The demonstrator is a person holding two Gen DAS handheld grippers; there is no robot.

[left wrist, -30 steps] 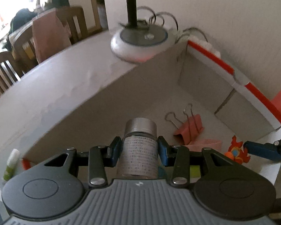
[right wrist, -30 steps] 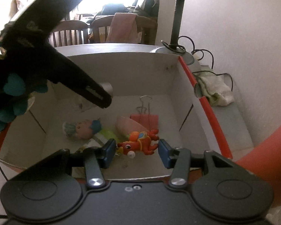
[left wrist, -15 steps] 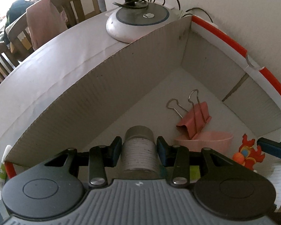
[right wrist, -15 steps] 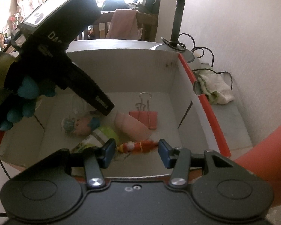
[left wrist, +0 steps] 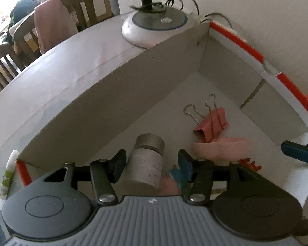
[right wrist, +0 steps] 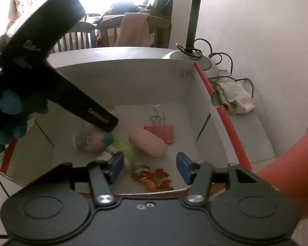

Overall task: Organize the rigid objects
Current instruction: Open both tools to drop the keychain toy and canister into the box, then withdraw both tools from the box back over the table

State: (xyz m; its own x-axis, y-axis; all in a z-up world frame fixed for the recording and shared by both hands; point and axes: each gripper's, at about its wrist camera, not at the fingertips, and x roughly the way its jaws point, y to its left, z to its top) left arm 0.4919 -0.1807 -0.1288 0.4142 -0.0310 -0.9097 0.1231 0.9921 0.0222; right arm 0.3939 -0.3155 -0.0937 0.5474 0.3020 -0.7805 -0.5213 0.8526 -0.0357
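A white cardboard box (left wrist: 113, 94) with a red rim holds the objects. My left gripper (left wrist: 151, 162) is open over the box; a small jar with a silver cap and white label (left wrist: 147, 164) sits between its fingers, free of both pads. My right gripper (right wrist: 149, 167) is open above the box's near edge. An orange toy figure (right wrist: 154, 179) lies on the box floor below it. A pink binder clip (right wrist: 161, 132), a pink oval piece (right wrist: 147, 143), a green-capped tube (right wrist: 123, 151) and a small doll (right wrist: 90, 141) also lie in the box (right wrist: 123, 82).
A lamp base (left wrist: 154, 28) with a black pole and cables stands behind the box's far corner. A glue stick (left wrist: 7, 176) lies outside the box at left. A folded cloth (right wrist: 234, 96) lies right of the box by the wall. Chairs stand beyond the table.
My left gripper has opened and let go of the jar inside the box. My right gripper has opened wider and the orange toy has dropped to the box floor.
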